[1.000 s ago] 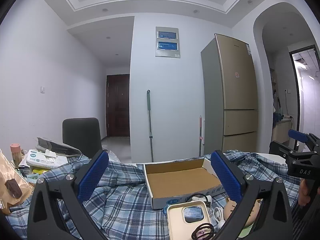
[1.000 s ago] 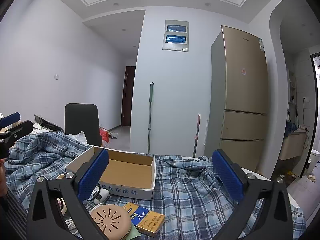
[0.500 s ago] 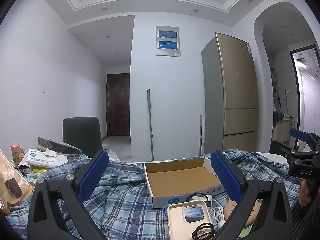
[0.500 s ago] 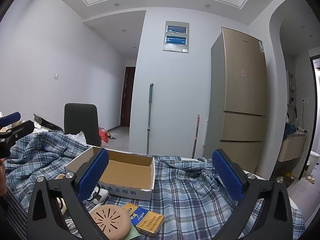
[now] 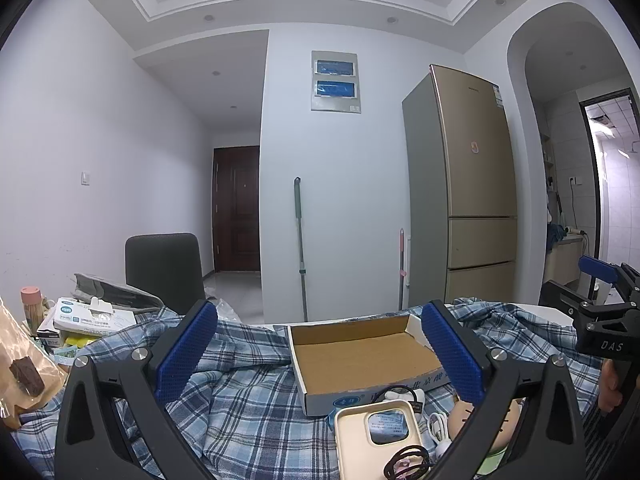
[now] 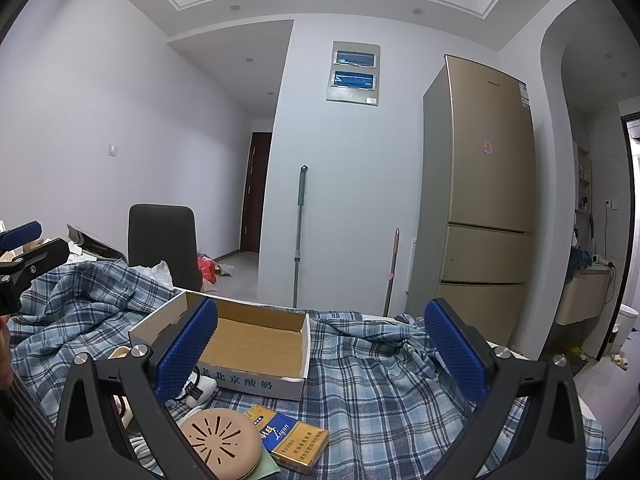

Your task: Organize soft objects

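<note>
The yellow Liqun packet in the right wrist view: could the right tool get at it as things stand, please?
Probably yes: the Liqun packet lies exposed on the plaid shirt, just below the open right tool, nothing covering it.

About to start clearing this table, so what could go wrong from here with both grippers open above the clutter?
The small items lie on the loose plaid cloth; pinching the cloth could drag the cardboard box and the yellow pack along. The black loop rests on the phone case, so a grab may lift both. The left gripper and right gripper work close together.

Rumpled blue plaid shirt (image 5: 248, 396) lies spread under the cardboard box (image 5: 360, 360).
</note>
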Available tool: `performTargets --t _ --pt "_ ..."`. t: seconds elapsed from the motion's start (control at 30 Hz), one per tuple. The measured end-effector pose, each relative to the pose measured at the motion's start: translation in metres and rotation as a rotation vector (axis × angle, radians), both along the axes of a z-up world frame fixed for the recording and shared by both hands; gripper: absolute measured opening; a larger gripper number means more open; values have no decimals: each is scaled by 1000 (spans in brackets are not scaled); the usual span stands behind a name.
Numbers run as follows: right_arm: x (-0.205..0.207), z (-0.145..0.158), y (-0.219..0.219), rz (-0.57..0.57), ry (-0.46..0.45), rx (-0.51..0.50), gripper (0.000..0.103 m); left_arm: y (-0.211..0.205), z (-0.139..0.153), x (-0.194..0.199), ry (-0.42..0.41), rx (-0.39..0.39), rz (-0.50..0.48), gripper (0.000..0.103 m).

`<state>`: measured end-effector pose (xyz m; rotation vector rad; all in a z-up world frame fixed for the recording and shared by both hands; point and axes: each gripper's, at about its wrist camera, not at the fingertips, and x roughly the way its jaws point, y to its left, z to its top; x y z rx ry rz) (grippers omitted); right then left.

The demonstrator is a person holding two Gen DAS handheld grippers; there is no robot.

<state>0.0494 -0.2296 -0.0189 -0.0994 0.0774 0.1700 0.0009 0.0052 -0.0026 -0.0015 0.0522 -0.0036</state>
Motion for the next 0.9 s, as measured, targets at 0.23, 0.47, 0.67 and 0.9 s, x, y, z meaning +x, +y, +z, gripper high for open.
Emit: performTargets --t 0.23,0.47,0.67,0.9 --pt "0 0 1 0 1 -1 103 0 -1 1 -1 1 0 103" --pt "0 0 1 1 1 0 103 -1 -1 1 -1 1 -1 103" --pt "1 0 2 2 4 1 103 -1 -1 1 -1 3 -1 103" --pt "1 0 2 2 4 0 103 -1 -1 1 -1 2 -1 103"
